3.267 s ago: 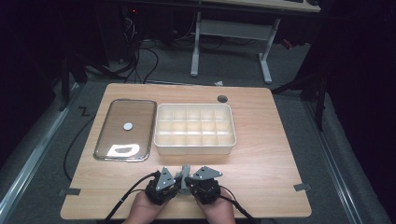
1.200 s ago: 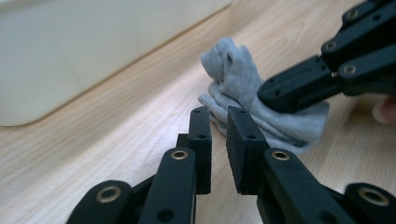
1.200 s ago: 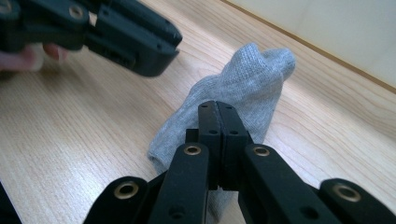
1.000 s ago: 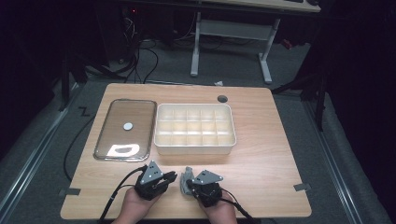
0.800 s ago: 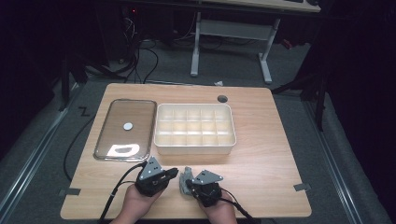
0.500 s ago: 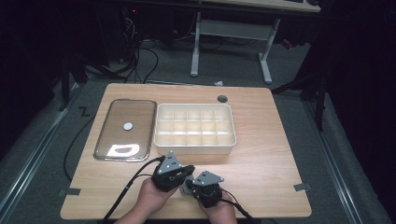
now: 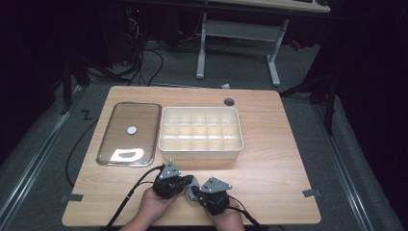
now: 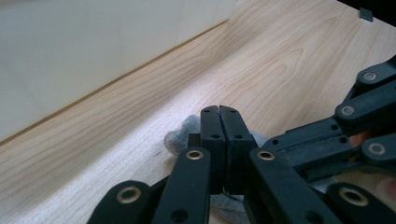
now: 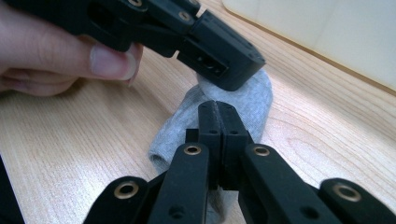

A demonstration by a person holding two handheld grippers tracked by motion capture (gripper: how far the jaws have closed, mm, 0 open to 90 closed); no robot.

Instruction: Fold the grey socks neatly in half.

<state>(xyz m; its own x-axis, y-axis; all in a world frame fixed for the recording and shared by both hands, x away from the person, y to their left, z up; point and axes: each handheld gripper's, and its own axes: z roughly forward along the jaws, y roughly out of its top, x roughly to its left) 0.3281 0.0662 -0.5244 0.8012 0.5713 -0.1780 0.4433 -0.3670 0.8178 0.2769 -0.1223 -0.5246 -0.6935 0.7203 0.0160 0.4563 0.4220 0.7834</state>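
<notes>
Down at the near edge of the tabletop (image 7: 269,144), both hands have come together over a small grey sock (image 7: 191,191) that lies crumpled on the wood between them. The left gripper (image 7: 185,182) reaches in from the left side and its jaws have just been closing; in the left gripper view they now stand pressed flat together, with the grey sock (image 8: 184,135) bunched under and around their tips. From the right gripper view the left gripper (image 9: 224,70) bears down on the far end of the sock (image 9: 252,100), with a thumb and fingers of the left hand (image 9: 56,51) curled behind it. Whether any cloth is truly caught between those jaws I cannot tell.

The right gripper (image 7: 197,192) sits just beside the left one, pointing toward it. Its jaws are also pressed together, and the near part of the sock runs beneath them and out to either side; again the pinch itself is hidden by the black links.

Farther back on the tabletop stands a cream compartment tray (image 7: 201,149), its cells bare as far as I can see. Just beside it to the left lies a clear lid (image 7: 129,134) with a pale round knob at its middle. Black cables trail from the grippers off the near edge.
</notes>
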